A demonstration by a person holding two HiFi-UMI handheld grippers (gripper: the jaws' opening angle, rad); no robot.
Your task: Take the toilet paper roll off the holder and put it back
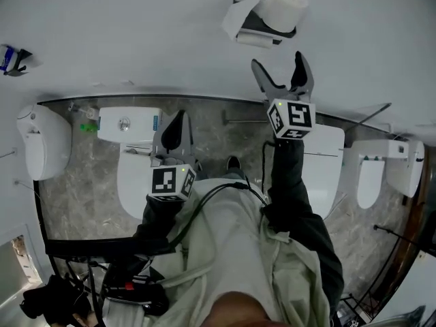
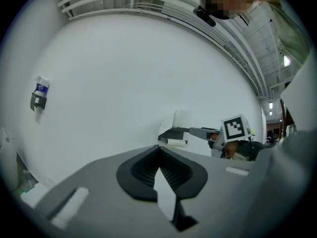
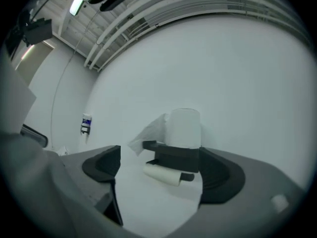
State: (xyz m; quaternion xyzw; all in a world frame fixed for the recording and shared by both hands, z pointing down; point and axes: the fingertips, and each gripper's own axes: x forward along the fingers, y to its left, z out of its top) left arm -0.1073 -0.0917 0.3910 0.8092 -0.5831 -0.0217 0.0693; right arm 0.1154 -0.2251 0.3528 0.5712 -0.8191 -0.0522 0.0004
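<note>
A full white toilet paper roll [image 1: 283,5] [image 3: 184,128] stands upright on top of the dark wall holder [image 1: 262,27] [image 3: 173,155], with a loose sheet [image 3: 151,130] hanging off its left side. Under the shelf a thin, nearly bare roll [image 3: 162,174] sits on the holder's bar. My right gripper [image 1: 283,73] [image 3: 161,171] is open just short of the holder, jaws spread wide on either side of it, touching nothing. My left gripper [image 1: 176,131] [image 2: 161,170] hangs lower over a toilet, shut and empty. In the left gripper view the holder [image 2: 173,133] shows far off.
A white toilet [image 1: 136,176] is below my left gripper and another [image 1: 327,162] below the right arm. A wall fixture [image 1: 44,142] stands at the left and a small dispenser [image 1: 10,58] hangs on the wall. Black cables [image 1: 204,203] run across the person's lap.
</note>
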